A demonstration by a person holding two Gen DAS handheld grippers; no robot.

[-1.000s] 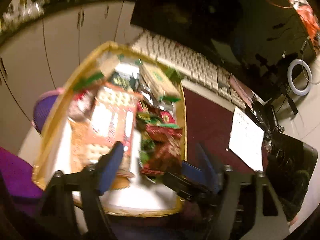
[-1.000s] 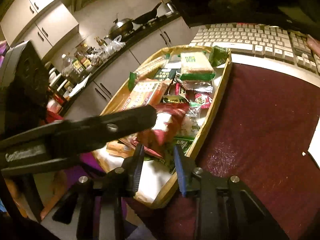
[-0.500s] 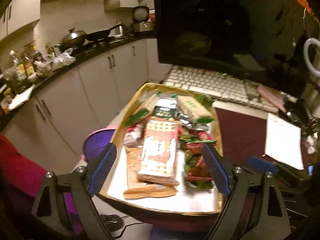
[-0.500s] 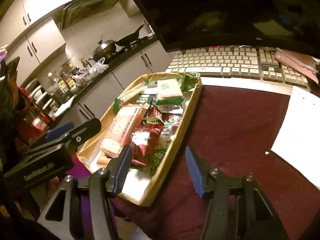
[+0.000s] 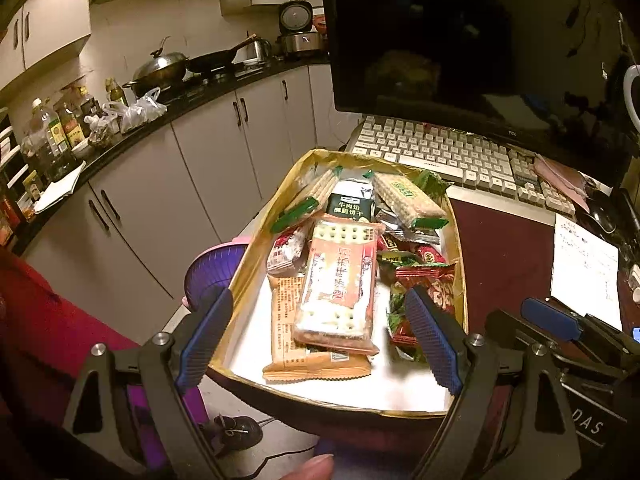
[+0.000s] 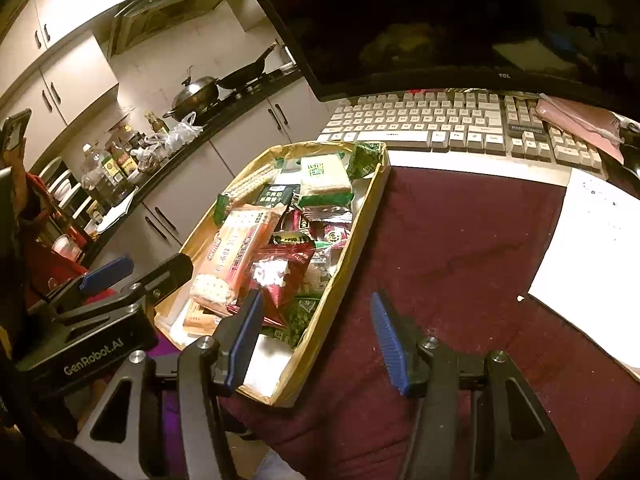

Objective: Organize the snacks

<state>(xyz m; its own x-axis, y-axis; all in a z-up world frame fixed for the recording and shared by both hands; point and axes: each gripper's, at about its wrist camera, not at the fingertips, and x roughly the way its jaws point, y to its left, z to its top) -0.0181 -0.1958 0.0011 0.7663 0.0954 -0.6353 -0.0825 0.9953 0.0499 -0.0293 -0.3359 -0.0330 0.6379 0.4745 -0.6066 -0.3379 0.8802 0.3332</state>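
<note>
A shallow gold cardboard tray (image 5: 256, 256) holds several snack packs on the desk's left end; it also shows in the right wrist view (image 6: 360, 228). A large orange cracker pack (image 5: 340, 280) lies on top in the middle, and shows in the right view (image 6: 236, 252). A red snack bag (image 6: 280, 276) lies beside it. Green-ended cracker packs (image 5: 408, 200) lie at the far end. My left gripper (image 5: 320, 340) is open and empty, above the tray's near end. My right gripper (image 6: 316, 340) is open and empty, over the tray's near right rim.
A dark red cloth (image 6: 460, 240) covers the desk right of the tray. A white keyboard (image 5: 460, 156) and dark monitor (image 5: 460, 40) stand behind. A paper sheet (image 6: 592, 248) lies at right. A purple stool (image 5: 212, 272) stands left of the tray. Kitchen counter and cabinets (image 5: 160, 160) are at left.
Both grippers have pulled back and up from the tray. The right gripper's jaws have opened wider. The left gripper has swung to face the tray squarely.
</note>
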